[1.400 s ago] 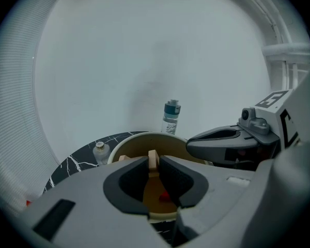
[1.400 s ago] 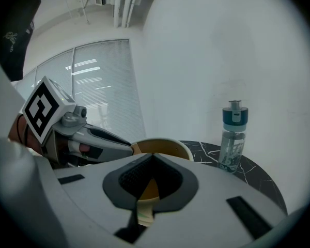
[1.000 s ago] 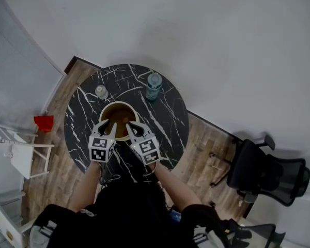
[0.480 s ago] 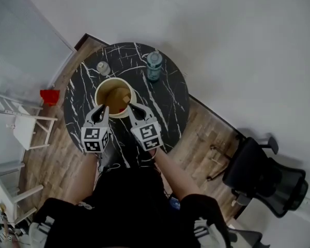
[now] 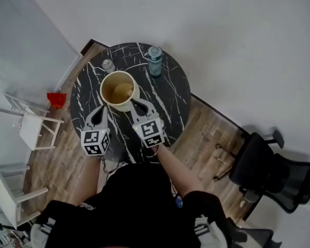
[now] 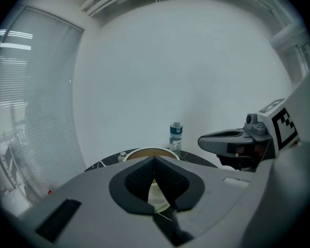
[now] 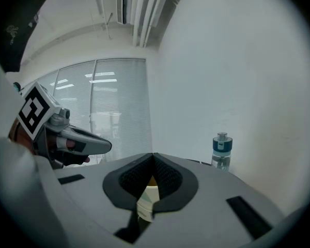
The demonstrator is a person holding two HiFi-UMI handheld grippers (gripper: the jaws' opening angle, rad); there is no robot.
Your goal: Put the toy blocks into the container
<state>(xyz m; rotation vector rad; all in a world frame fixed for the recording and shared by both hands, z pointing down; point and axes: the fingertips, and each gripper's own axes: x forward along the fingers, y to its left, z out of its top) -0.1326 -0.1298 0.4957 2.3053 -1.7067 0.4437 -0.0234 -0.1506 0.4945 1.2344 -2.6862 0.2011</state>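
The cream container (image 5: 109, 98) stands on the round black marble table (image 5: 168, 94), with tan toy blocks (image 5: 123, 91) lying inside it. My left gripper (image 5: 99, 111) hovers just short of the container's near left side, and its jaws meet at the tips (image 6: 155, 159) with nothing between them. My right gripper (image 5: 136, 104) sits at the container's near right side, jaws also shut and empty (image 7: 153, 155). The container's rim (image 6: 144, 151) shows just past the left jaws. A strip of the container (image 7: 147, 196) shows below the right jaws.
A blue-capped water bottle (image 5: 155, 61) and a small jar (image 5: 108, 65) stand at the table's far side. A white chair (image 5: 33, 130) and a red object (image 5: 57, 99) are to the left. A black office chair (image 5: 271, 172) is to the right.
Both grippers have drawn back from over the container toward the person. The left jaws have closed. The head view has shifted, so the table sits higher in the picture.
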